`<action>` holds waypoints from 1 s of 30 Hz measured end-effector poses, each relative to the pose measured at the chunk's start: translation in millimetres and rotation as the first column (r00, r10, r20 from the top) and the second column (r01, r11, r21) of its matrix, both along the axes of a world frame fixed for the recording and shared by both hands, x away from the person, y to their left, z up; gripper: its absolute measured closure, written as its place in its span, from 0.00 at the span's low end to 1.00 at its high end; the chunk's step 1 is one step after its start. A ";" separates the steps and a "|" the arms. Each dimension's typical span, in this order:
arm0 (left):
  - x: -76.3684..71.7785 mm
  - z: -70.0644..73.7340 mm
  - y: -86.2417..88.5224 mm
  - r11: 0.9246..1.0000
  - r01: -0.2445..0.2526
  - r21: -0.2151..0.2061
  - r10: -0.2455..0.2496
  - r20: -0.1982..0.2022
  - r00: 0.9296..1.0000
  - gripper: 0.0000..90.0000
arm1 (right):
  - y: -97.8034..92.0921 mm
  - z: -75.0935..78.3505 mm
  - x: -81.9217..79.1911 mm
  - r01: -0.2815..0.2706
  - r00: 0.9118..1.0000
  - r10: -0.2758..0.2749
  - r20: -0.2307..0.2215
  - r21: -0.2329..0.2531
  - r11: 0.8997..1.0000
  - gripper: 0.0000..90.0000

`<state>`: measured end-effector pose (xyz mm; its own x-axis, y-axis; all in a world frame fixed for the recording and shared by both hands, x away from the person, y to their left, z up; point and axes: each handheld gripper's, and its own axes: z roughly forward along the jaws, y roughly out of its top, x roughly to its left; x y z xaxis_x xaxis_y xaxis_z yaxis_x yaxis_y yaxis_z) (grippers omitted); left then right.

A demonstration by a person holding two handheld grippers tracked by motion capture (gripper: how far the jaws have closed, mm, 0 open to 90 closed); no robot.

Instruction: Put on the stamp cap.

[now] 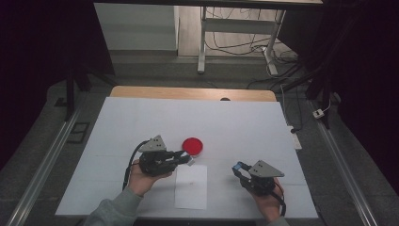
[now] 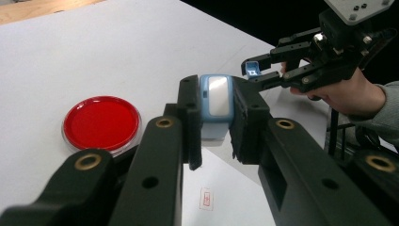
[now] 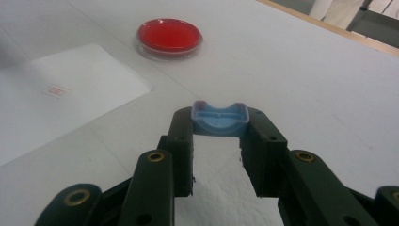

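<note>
L gripper [image 2: 216,120] clamps a blue stamp [image 2: 215,96] above the paper [image 1: 191,186], next to the red dish [image 1: 193,146], while R gripper [image 3: 220,136] pinches a blue cap [image 3: 220,118] over the table [image 1: 244,122], well right of paper

The person's left hand [image 1: 141,176] comes in from the bottom of the high view in a grey sleeve [image 1: 113,209], wrapped around the black two-jaw left gripper [image 1: 188,159], which points across towards the person's right with its grey three-cornered plate [image 1: 154,143] on top. Its jaws are pressed against a small pale-blue rectangular plastic piece [image 2: 215,100]. The right hand [image 1: 268,200] grips the black two-jaw right gripper [image 1: 237,167] from below, aimed up and towards the person's left, low over the desk. Its jaws pinch a small pale-blue plastic cap [image 3: 220,118] at their tips. The two grippers are apart, facing roughly towards each other.
</note>
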<state>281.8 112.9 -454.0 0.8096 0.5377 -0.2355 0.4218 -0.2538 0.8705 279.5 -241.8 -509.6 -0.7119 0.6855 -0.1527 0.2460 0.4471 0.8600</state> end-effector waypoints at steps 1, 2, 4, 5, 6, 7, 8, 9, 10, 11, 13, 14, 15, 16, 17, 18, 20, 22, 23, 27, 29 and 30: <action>0.1 0.0 -0.1 1.000 0.000 0.000 0.000 0.000 1.000 0.83 | 1.6 -0.1 -0.2 -0.005 1.000 0.005 -0.001 0.004 1.000 0.73; 0.2 -0.1 -0.3 1.000 0.001 0.000 -0.001 0.001 1.000 0.83 | 3.5 0.0 -0.4 -0.008 1.000 0.008 -0.001 0.002 1.000 0.73; 0.6 -0.2 -0.8 1.000 0.003 0.002 -0.003 0.001 1.000 0.83 | 6.8 0.0 -0.7 -0.013 1.000 0.013 -0.001 0.005 1.000 0.73; 0.7 -0.2 -1.1 1.000 0.003 0.000 -0.003 0.000 1.000 0.83 | 7.9 0.0 -0.8 -0.014 1.000 0.014 0.002 0.001 1.000 0.73; 0.5 -0.1 -1.3 1.000 0.005 0.000 -0.005 0.000 1.000 0.83 | 9.7 -0.4 -0.6 -0.021 1.000 0.021 0.001 0.005 1.000 0.73; 0.3 -0.1 -1.5 1.000 0.007 0.001 -0.007 0.000 1.000 0.83 | 11.0 -0.3 -0.7 -0.021 1.000 0.021 0.001 0.002 1.000 0.73; 0.1 -0.1 -1.7 1.000 0.008 0.002 -0.008 0.000 1.000 0.83 | 12.2 0.0 -0.7 -0.024 1.000 0.024 0.002 0.002 1.000 0.73; 0.0 -0.1 -1.7 1.000 0.008 0.000 -0.008 0.000 1.000 0.83 | 13.7 0.0 -0.8 -0.025 1.000 0.025 0.002 0.005 1.000 0.73; 0.0 0.0 -1.8 1.000 0.009 -0.002 -0.009 -0.001 1.000 0.83 | 14.7 0.0 -0.6 -0.028 1.000 0.028 0.005 0.003 1.000 0.73; -0.2 0.0 -2.0 1.000 0.010 -0.002 -0.010 0.000 1.000 0.83 | 16.8 0.0 -0.7 -0.031 1.000 0.031 0.004 0.003 1.000 0.73; -0.3 -0.1 -2.3 1.000 0.012 -0.001 -0.012 0.002 1.000 0.83 | 19.9 -0.1 -0.7 -0.038 0.999 0.038 0.006 0.001 0.999 0.73; -0.3 -0.3 -2.5 1.000 0.011 -0.002 -0.011 0.001 1.000 0.83 | 21.9 -0.4 -0.5 -0.043 0.999 0.043 0.007 -0.001 0.999 0.73; -0.3 -0.3 -2.9 1.000 0.011 -0.002 -0.011 0.000 1.000 0.83 | 23.6 -0.8 -0.4 -0.045 0.999 0.045 0.008 -0.002 0.999 0.73; -0.4 -0.4 -3.1 1.000 0.011 -0.002 -0.011 0.000 1.000 0.83 | 25.0 -1.1 -0.3 -0.050 0.999 0.050 0.007 -0.003 0.999 0.73; -0.4 -0.5 -3.4 1.000 0.012 -0.002 -0.012 -0.001 1.000 0.83 | 26.0 -1.0 -0.4 -0.049 0.999 0.049 0.009 -0.009 0.999 0.73; -0.5 -0.7 -3.8 1.000 0.010 -0.003 -0.010 -0.003 1.000 0.83 | 27.9 -1.5 -0.3 -0.055 0.998 0.055 0.008 -0.002 0.998 0.73; -0.6 -1.0 -4.4 1.000 0.008 -0.004 -0.008 -0.003 1.000 0.83 | 30.4 -1.5 -0.6 -0.061 0.998 0.061 0.009 -0.007 0.998 0.73; -0.6 -1.1 -4.7 1.000 0.007 -0.004 -0.007 -0.002 1.000 0.83 | 33.0 -1.6 -0.8 -0.064 0.998 0.064 0.007 -0.002 0.998 0.73; -0.8 -1.1 -4.9 1.000 0.007 -0.005 -0.007 -0.002 1.000 0.83 | 34.3 -1.6 -1.0 -0.063 0.998 0.063 0.012 -0.004 0.998 0.73; -0.8 -1.0 -5.0 1.000 0.006 -0.006 -0.006 -0.002 1.000 0.83 | 41.0 -1.9 -1.8 -0.069 0.998 0.069 0.014 -0.001 0.998 0.73; -0.8 -1.1 -5.3 1.000 0.005 -0.007 -0.005 -0.002 1.000 0.83 | 45.5 -2.7 -1.8 -0.075 0.997 0.075 0.018 -0.004 0.997 0.73; -0.8 -1.1 -5.5 1.000 0.005 -0.007 -0.005 -0.002 1.000 0.83 | 47.8 -3.3 -1.6 -0.079 0.997 0.079 0.021 -0.005 0.997 0.73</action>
<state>281.0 107.3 -455.1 0.8116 0.5321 -0.2412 0.4225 -0.2495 0.8713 277.9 -194.0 -512.9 -0.7602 0.6268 -0.1711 0.1917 0.4680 0.8627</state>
